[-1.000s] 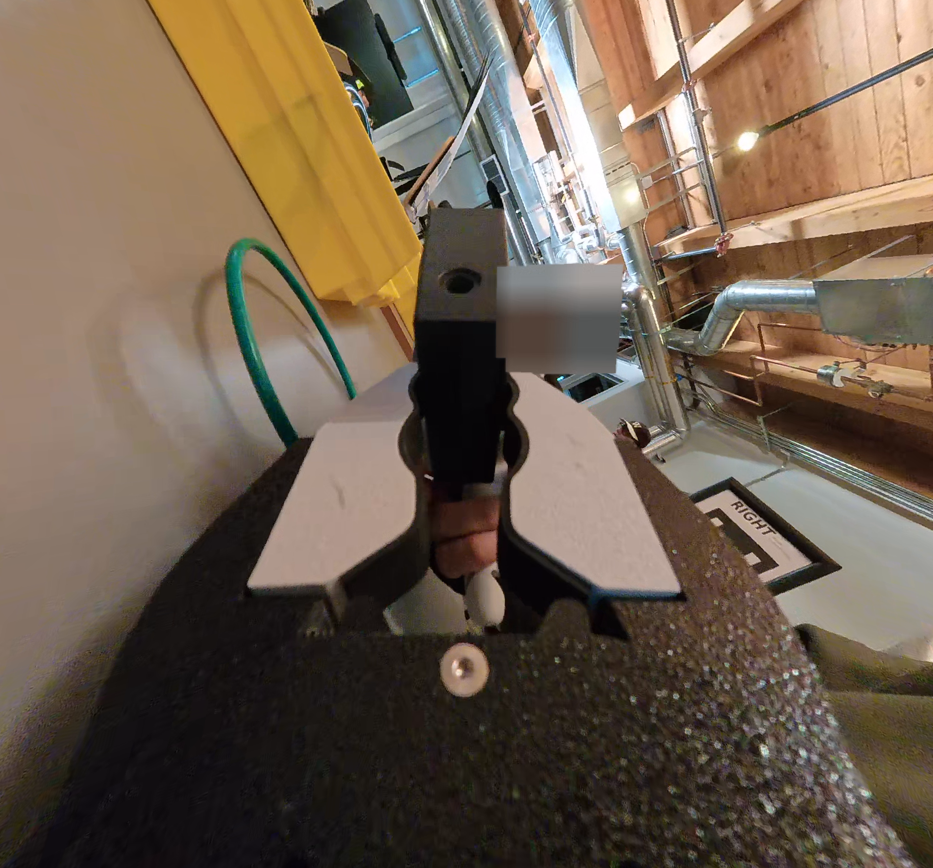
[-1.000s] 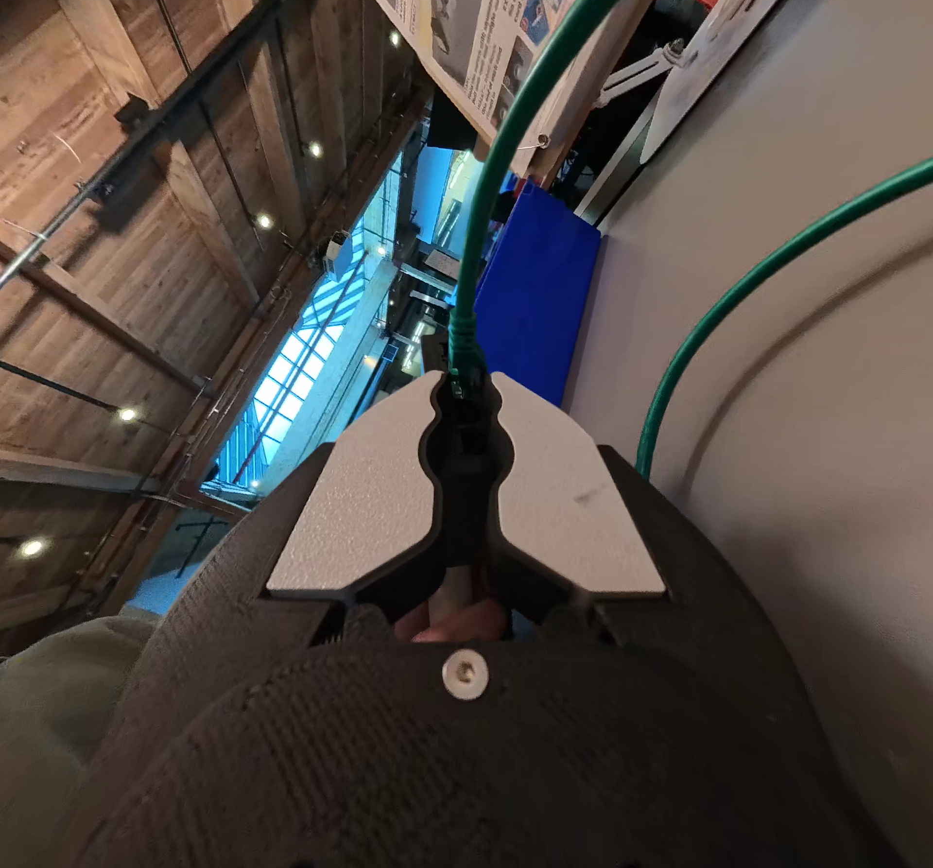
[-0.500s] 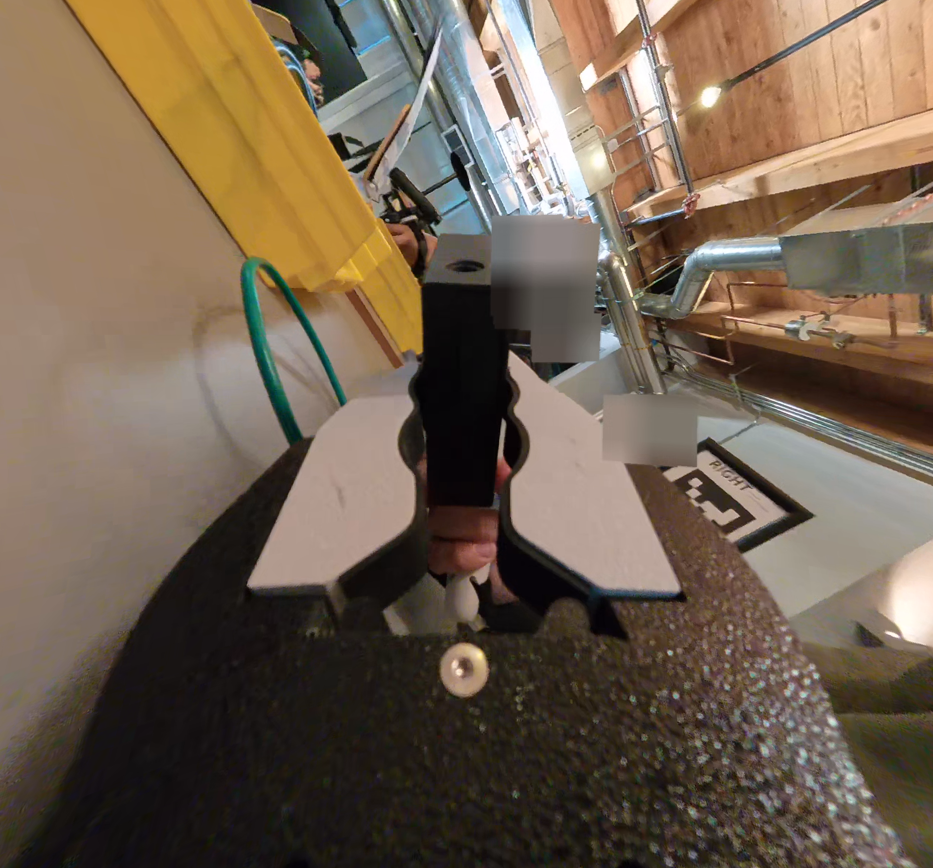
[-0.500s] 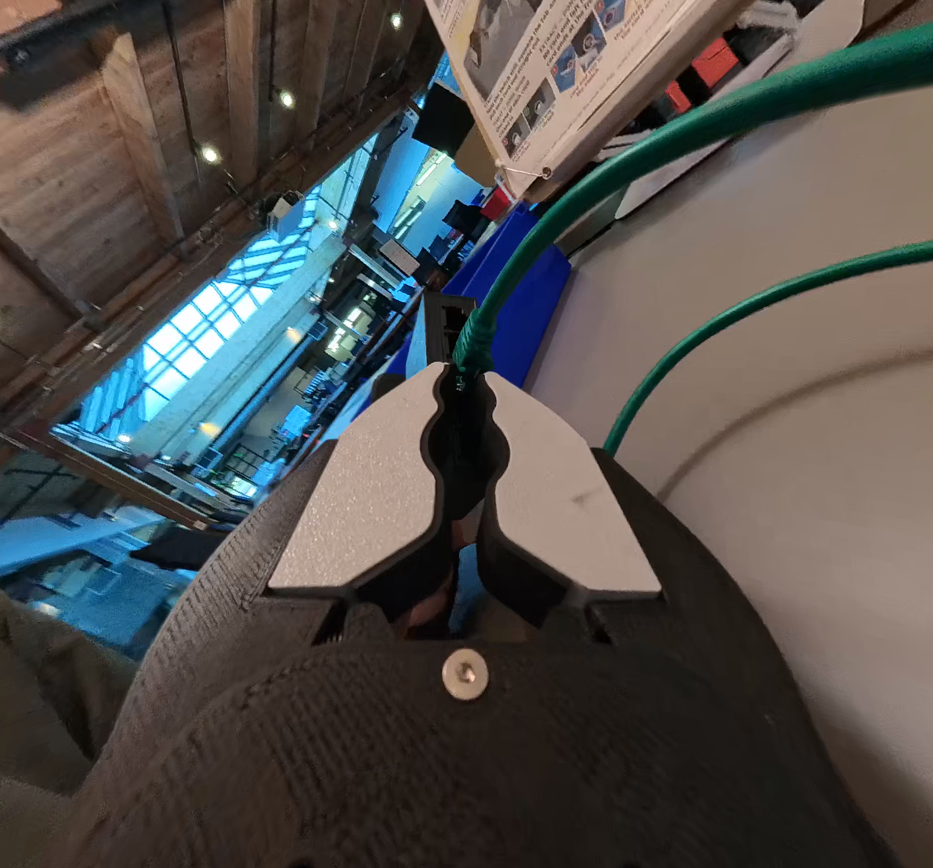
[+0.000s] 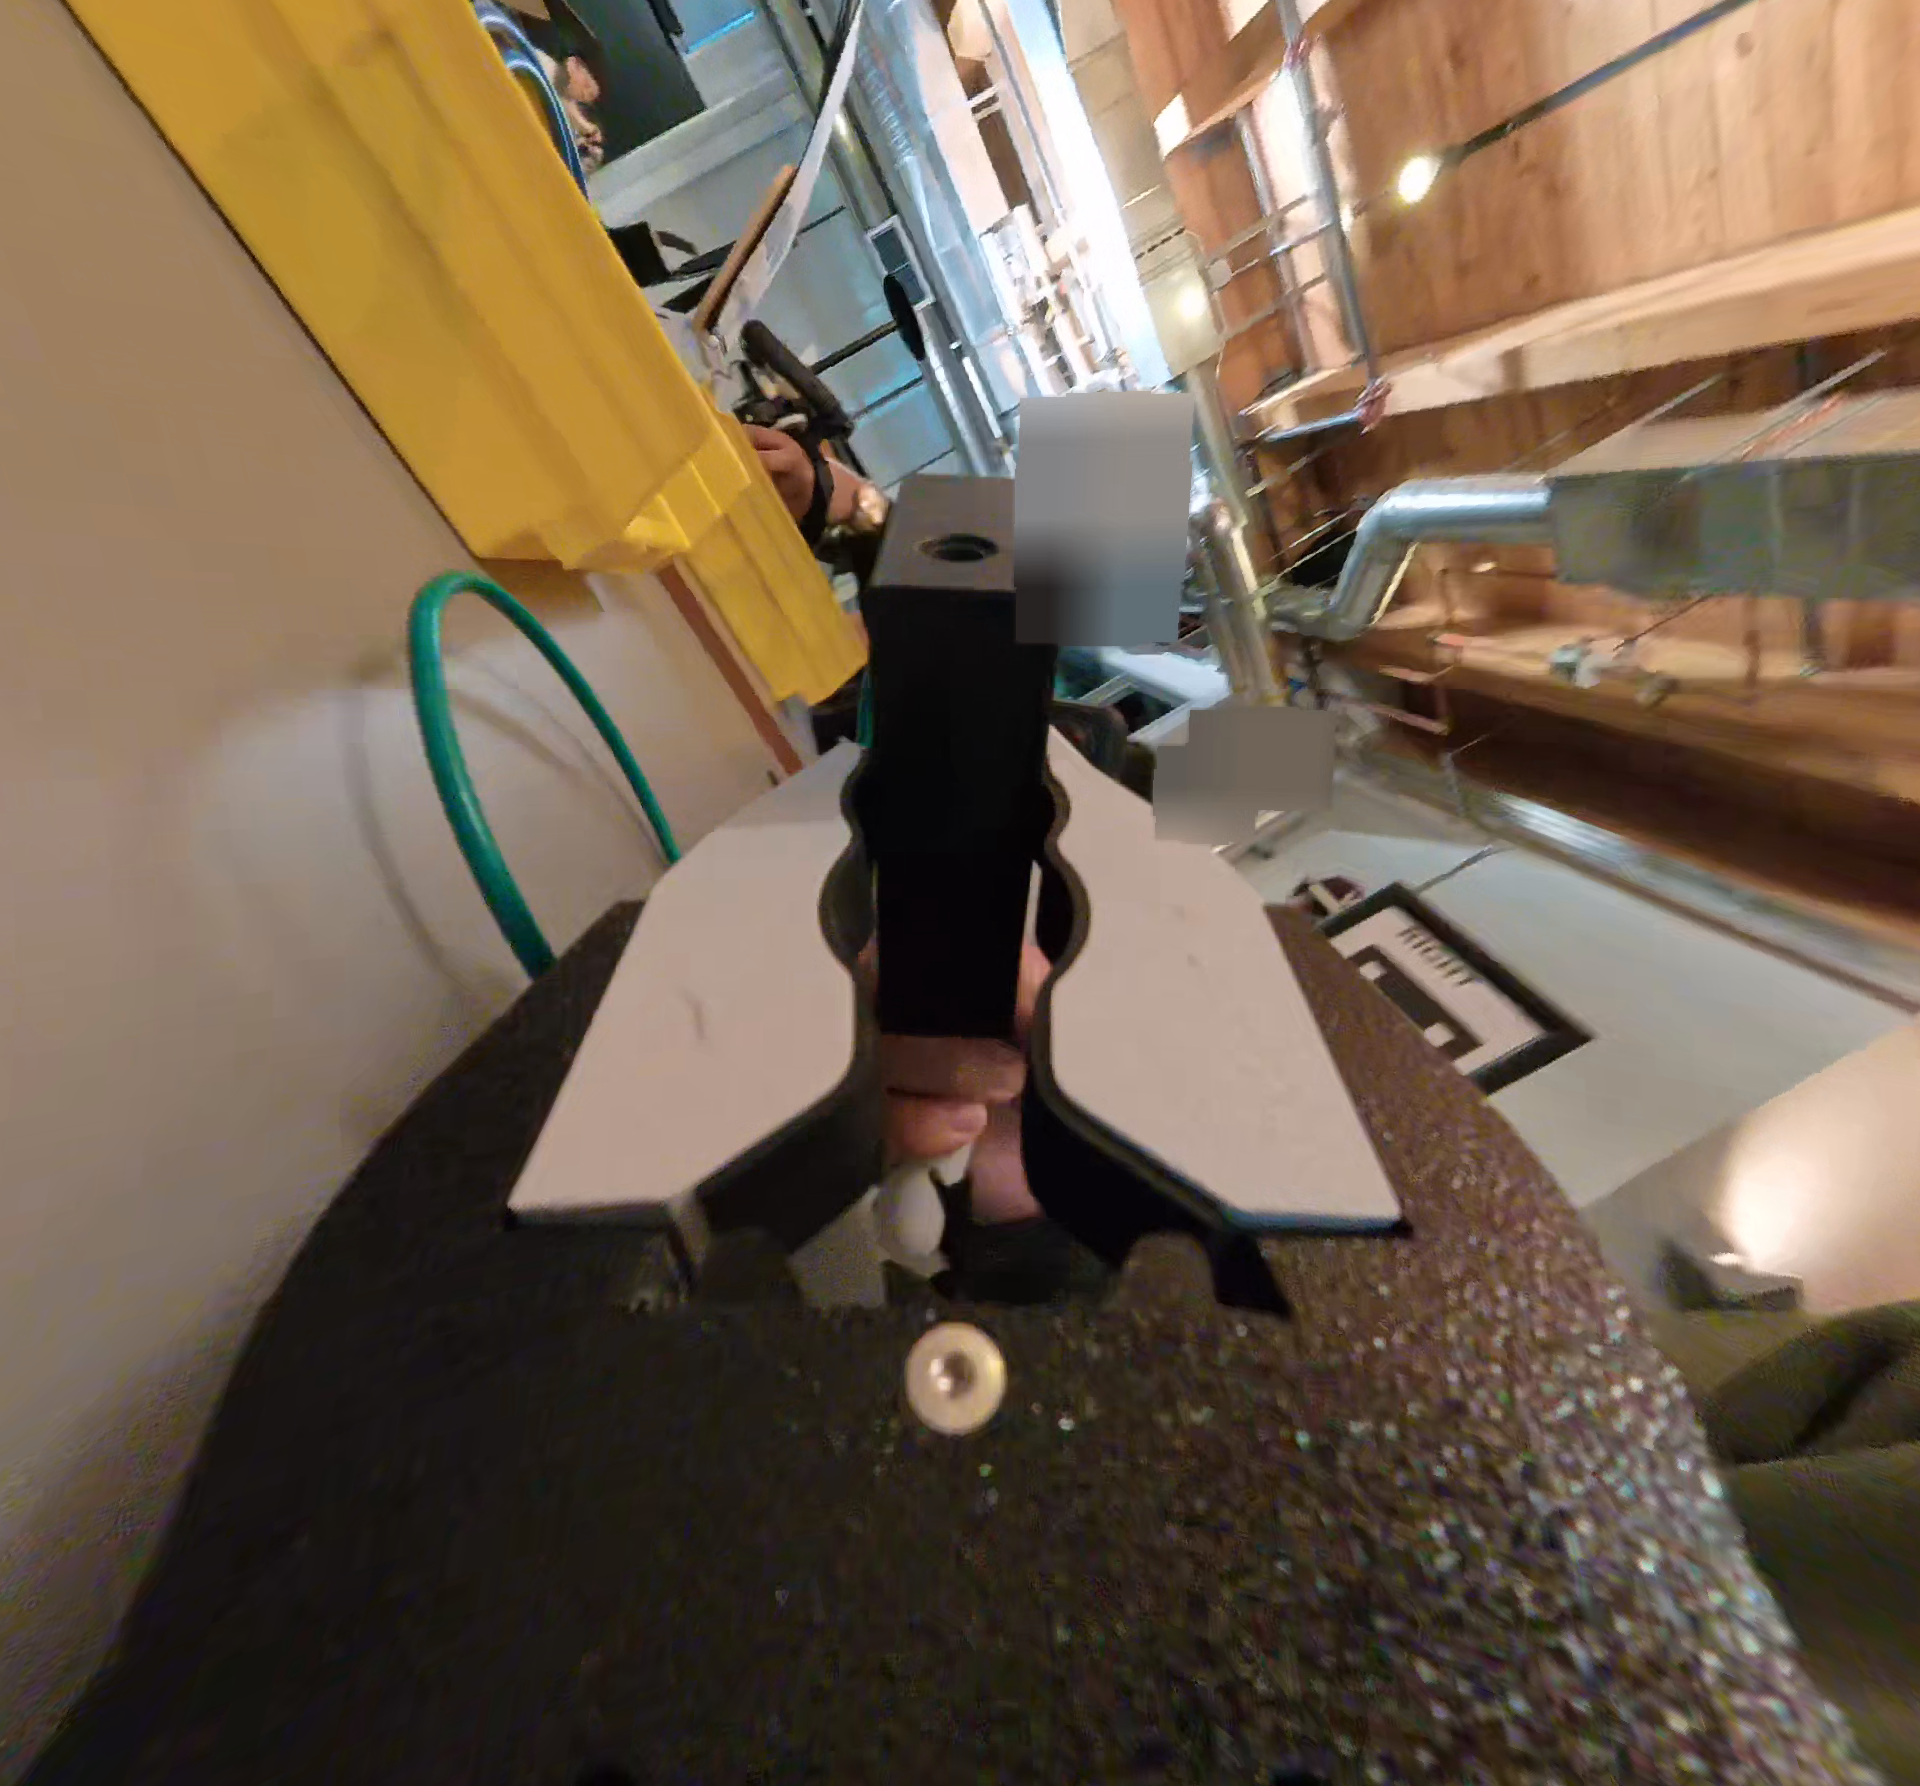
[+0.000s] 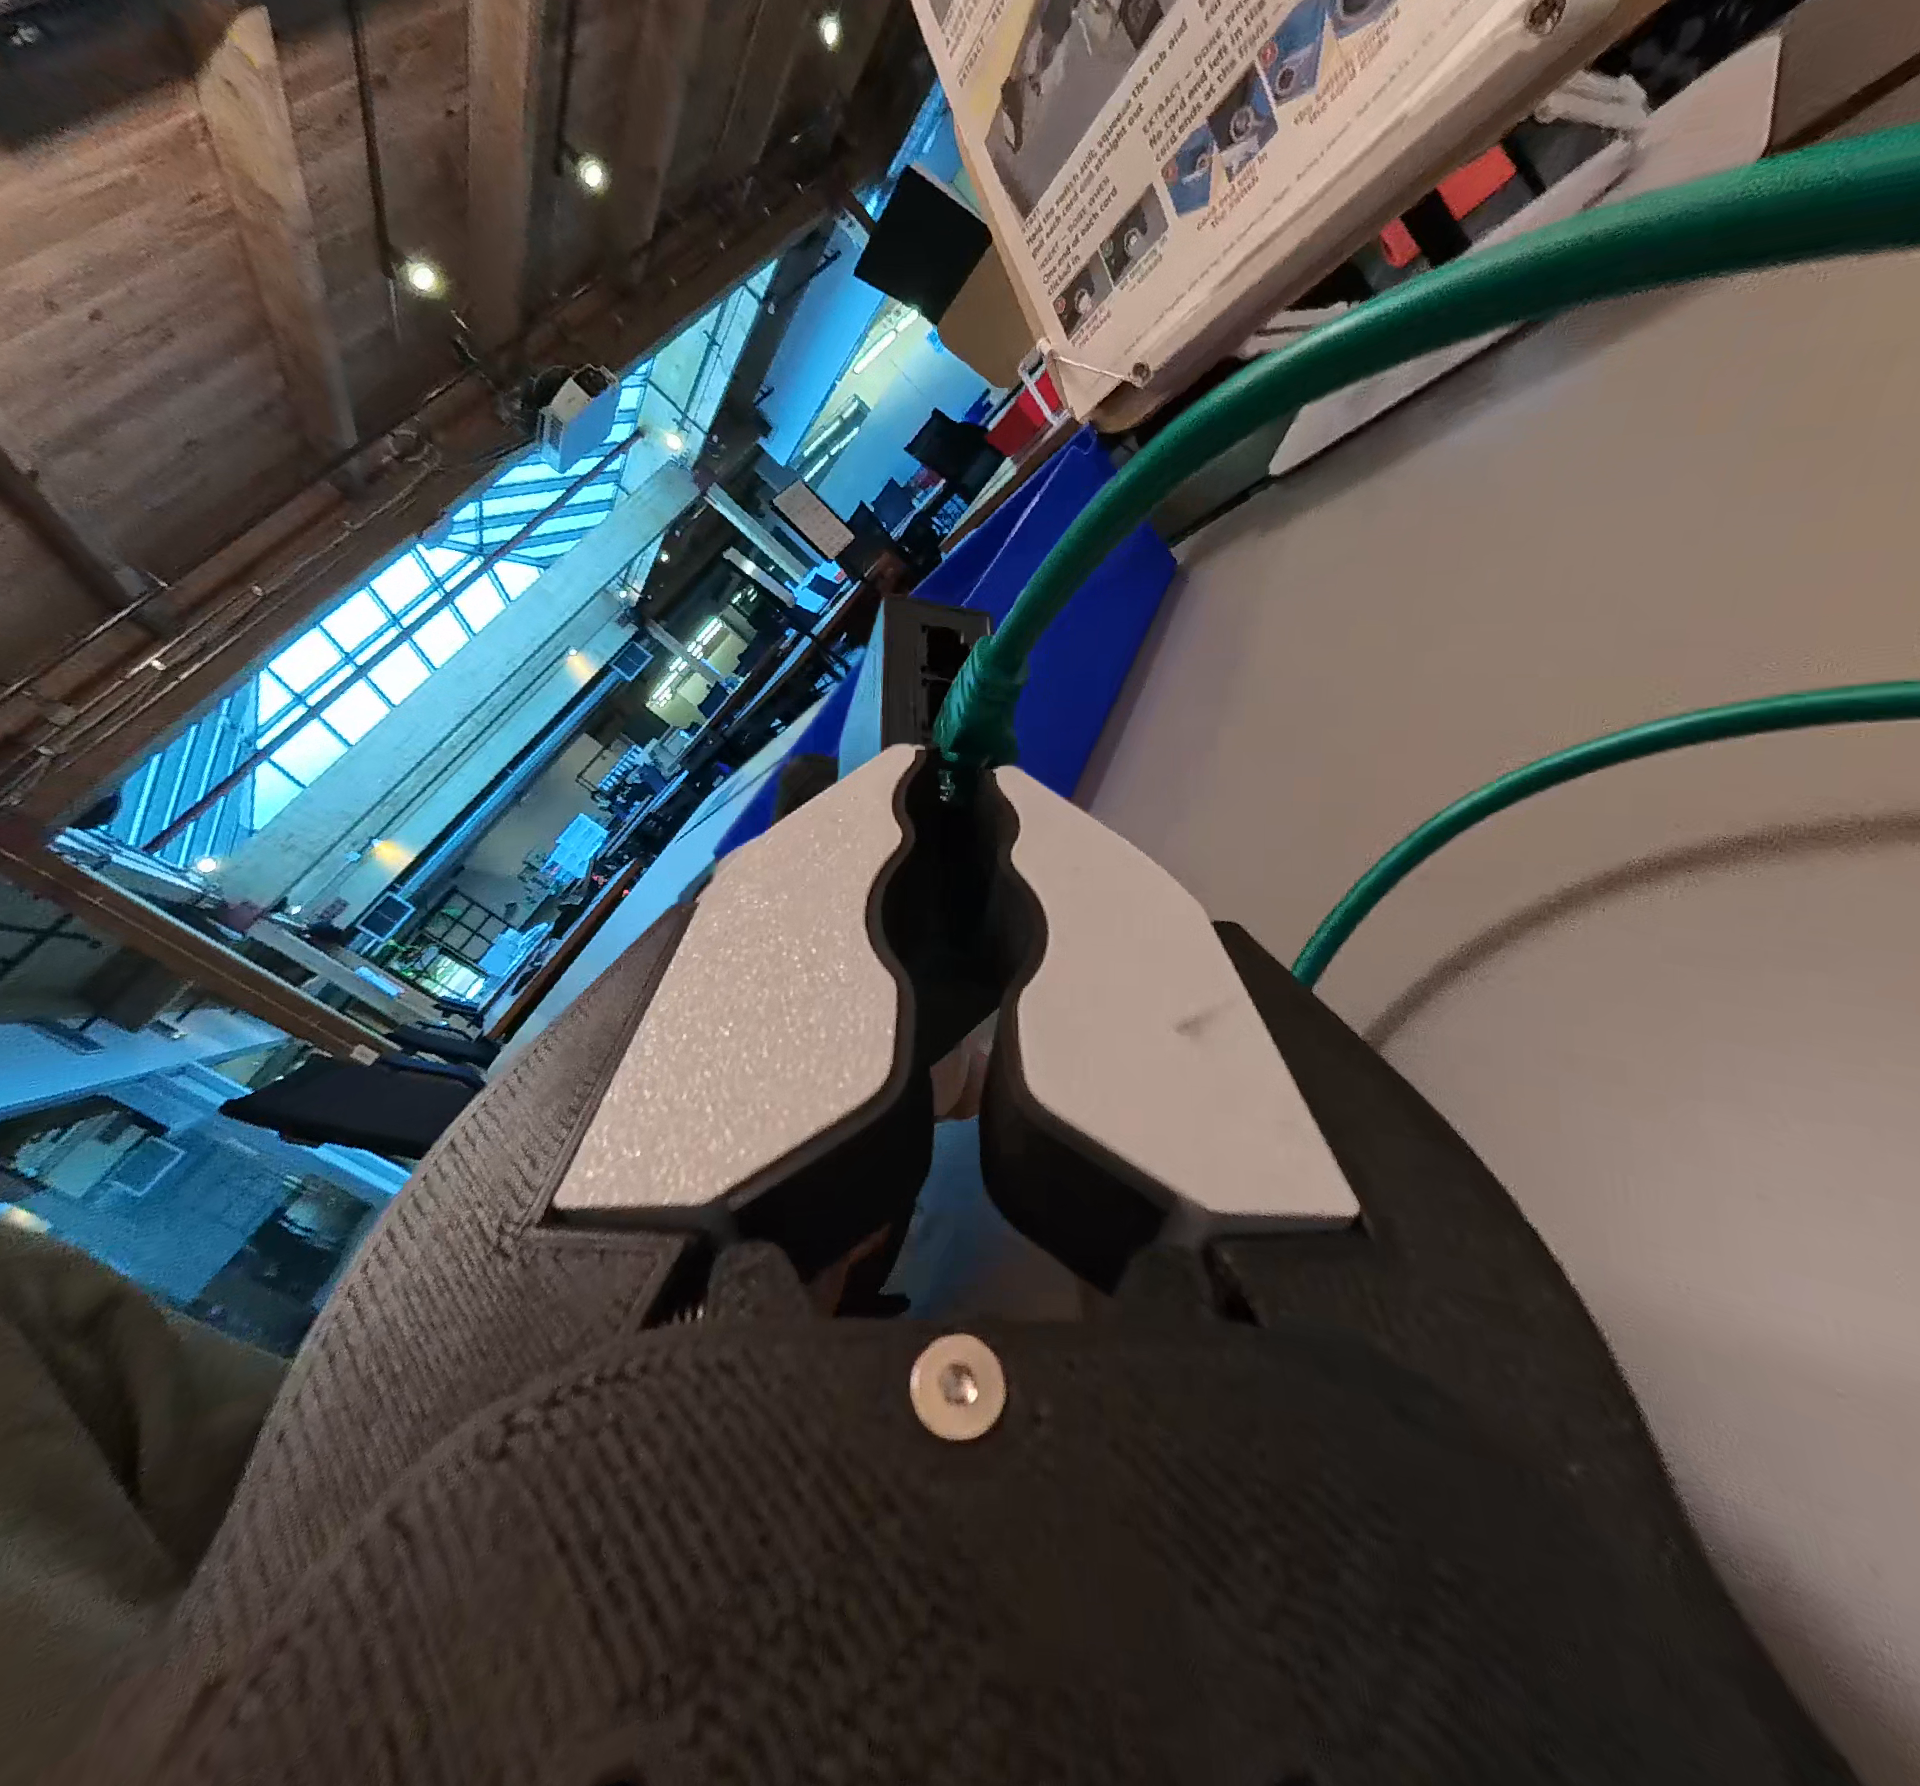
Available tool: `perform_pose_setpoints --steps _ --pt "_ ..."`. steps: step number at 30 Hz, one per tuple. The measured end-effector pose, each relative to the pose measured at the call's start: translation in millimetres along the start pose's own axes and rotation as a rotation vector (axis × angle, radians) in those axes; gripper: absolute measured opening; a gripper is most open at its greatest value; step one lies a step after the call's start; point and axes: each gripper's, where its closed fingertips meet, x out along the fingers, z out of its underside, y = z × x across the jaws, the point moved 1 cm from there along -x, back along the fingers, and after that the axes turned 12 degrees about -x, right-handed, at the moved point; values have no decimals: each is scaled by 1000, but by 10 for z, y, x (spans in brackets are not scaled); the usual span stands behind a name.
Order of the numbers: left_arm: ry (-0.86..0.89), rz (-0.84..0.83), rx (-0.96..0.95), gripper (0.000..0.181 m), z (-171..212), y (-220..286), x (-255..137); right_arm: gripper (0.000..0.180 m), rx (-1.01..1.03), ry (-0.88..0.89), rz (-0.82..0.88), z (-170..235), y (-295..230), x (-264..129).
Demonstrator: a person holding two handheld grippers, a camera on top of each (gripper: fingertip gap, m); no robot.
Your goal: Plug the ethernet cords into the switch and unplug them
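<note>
both grippers clamped — left gripper (image 5: pixel 951 801), right gripper (image 6: pixel 956 780).

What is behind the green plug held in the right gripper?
Behind the plug clamped in the right gripper is the black switch, port side facing it, then a blue bin. The plug's tip is hidden between the fingers, so it's unclear whether it's seated.

I count one black switch (image 5: pixel 951 801), one green cord (image 6: pixel 1195 448) looping twice past me, one yellow bin (image 5: pixel 416 230), one blue bin (image 6: pixel 1081 614), one printed sheet (image 6: pixel 1226 74).
</note>
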Motion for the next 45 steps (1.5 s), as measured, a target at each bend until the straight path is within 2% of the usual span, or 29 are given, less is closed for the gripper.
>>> perform_pose_setpoints --steps 2,5,7,13,27,45 --pt "7 17 -67 27 2 -74 -7 8 19 -11 20 47 63 0" --pt "-15 -12 -20 27 25 -90 12 9 32 10 17 42 100 -11" --pt "-19 -2 19 27 10 -40 0 8 102 15 -84 3 48 15" --pt "-5 -11 -21 27 -83 -63 -125 11 220 30 -121 75 61 175" --pt "-114 -57 40 27 51 -82 -69 11 217 20 -102 49 55 157" --pt "-60 -93 39 27 -11 -209 -33 9 177 -22 -35 124 191 92"
